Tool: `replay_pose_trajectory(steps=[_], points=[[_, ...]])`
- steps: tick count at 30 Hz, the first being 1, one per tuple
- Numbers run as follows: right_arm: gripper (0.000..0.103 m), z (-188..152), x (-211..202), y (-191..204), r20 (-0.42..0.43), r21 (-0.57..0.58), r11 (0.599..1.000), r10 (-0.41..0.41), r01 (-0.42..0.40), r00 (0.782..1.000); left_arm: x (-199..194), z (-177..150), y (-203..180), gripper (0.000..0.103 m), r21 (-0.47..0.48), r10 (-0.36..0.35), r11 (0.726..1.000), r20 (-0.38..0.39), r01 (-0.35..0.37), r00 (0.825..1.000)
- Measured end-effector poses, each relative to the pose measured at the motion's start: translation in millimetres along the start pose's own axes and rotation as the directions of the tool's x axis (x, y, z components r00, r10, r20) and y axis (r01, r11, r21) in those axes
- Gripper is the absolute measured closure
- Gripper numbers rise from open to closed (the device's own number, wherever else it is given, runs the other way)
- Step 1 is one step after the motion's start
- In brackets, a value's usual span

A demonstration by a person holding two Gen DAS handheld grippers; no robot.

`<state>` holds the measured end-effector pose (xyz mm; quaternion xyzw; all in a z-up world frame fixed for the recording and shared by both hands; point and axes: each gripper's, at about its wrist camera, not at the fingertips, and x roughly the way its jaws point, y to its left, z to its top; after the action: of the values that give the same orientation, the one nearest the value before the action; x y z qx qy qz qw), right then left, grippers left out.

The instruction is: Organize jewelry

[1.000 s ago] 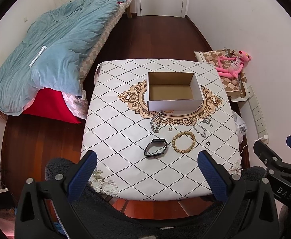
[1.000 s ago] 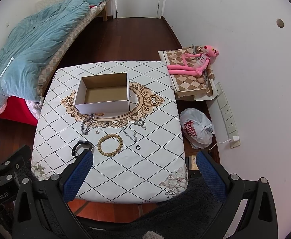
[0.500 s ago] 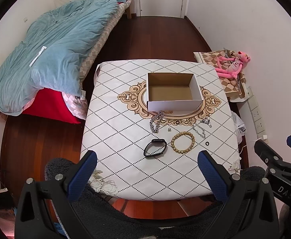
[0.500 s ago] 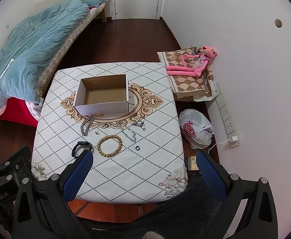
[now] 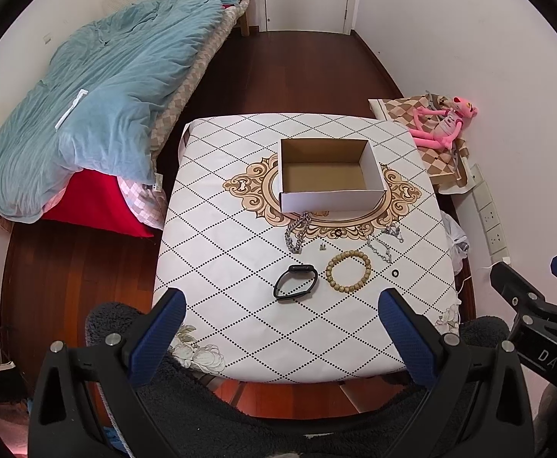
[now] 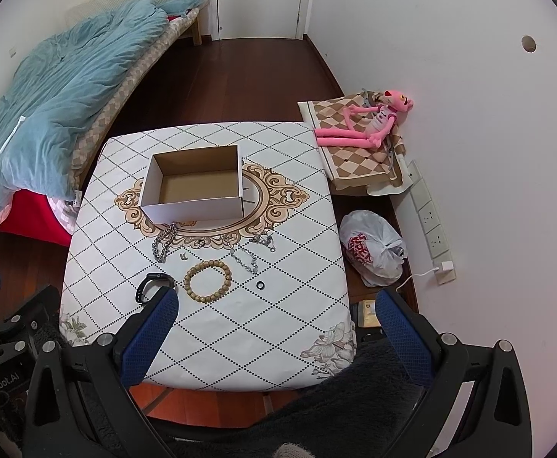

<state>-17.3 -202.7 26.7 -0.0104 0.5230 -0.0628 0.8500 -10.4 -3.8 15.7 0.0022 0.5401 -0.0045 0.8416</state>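
An empty white cardboard box (image 5: 330, 175) (image 6: 192, 187) stands mid-table. In front of it lie a chunky silver chain (image 5: 297, 231) (image 6: 164, 242), a thin silver chain (image 5: 383, 242) (image 6: 250, 252), a wooden bead bracelet (image 5: 348, 271) (image 6: 208, 280), a black band (image 5: 295, 286) (image 6: 150, 286) and a small black ring (image 5: 395, 273) (image 6: 260, 285). My left gripper (image 5: 280, 311) hovers open above the table's near edge, nothing between its fingers. My right gripper (image 6: 276, 309) is open too, held high over the near right corner.
The table (image 5: 221, 267) wears a white diamond-pattern cloth. A bed with a blue duvet (image 5: 99, 87) fills the left. A pink plush toy (image 6: 366, 126) lies on a checked cushion at right, with a plastic bag (image 6: 374, 246) on the floor beside wall sockets.
Both views have shifted very slightly; the table and jewelry stay where they were. Both grippers remain open.
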Motion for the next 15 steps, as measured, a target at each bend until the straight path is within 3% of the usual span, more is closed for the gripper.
replay_pose_trajectory(steps=[15], points=[[0.000,-0.6,-3.3,-3.5,-0.002,0.001,1.000,-0.002,0.002,1.000,-3.6,-1.8,-1.6,0.000,-0.002,-0.007,1.000,0.000,0.007,1.000]])
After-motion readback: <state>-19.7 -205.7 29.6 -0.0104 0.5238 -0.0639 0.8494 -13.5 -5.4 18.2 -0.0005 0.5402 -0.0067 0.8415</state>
